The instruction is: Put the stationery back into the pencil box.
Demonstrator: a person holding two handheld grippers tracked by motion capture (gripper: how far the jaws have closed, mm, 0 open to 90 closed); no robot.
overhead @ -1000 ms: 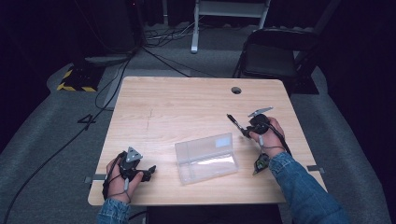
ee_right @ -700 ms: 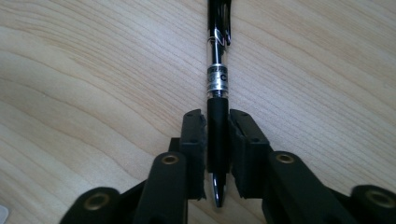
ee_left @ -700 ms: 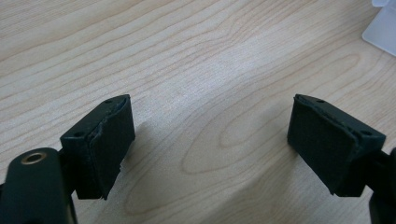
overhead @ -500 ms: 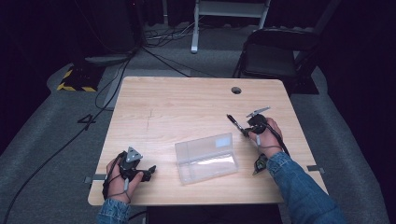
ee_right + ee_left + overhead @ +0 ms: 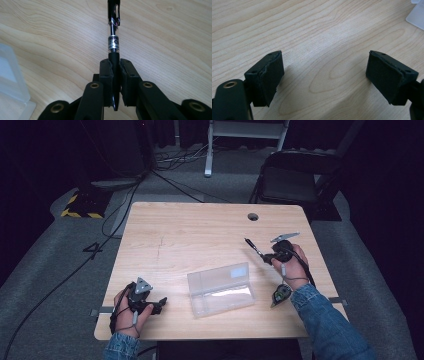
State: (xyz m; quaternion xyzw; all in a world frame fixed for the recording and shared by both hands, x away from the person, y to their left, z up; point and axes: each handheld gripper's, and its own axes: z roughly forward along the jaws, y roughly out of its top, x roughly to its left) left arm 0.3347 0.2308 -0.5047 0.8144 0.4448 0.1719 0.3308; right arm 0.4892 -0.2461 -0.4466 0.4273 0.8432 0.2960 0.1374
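Observation:
A black pen (image 5: 252,247) with a clear barrel and clip (image 5: 113,32) is clamped between the pads of my right gripper (image 5: 115,71), whose jaws have just been closing on it. It sticks out forward, slightly above the wooden table (image 5: 200,230). In the high view the right gripper (image 5: 265,257) is at the table's right side, pointing left and away. A clear plastic pencil case (image 5: 220,289) lies open at the front middle. My left gripper (image 5: 161,304) rests near the front left, its jaws wide apart over bare wood (image 5: 324,77).
The case's corner (image 5: 415,15) shows at the top right of the left gripper view, and its edge (image 5: 10,75) at the left of the right gripper view. A cable hole (image 5: 253,216) is at the table's far edge. A chair (image 5: 292,180) stands behind the table.
The right hand has risen slightly with the pen in its jaws. The left hand and the case have kept still.

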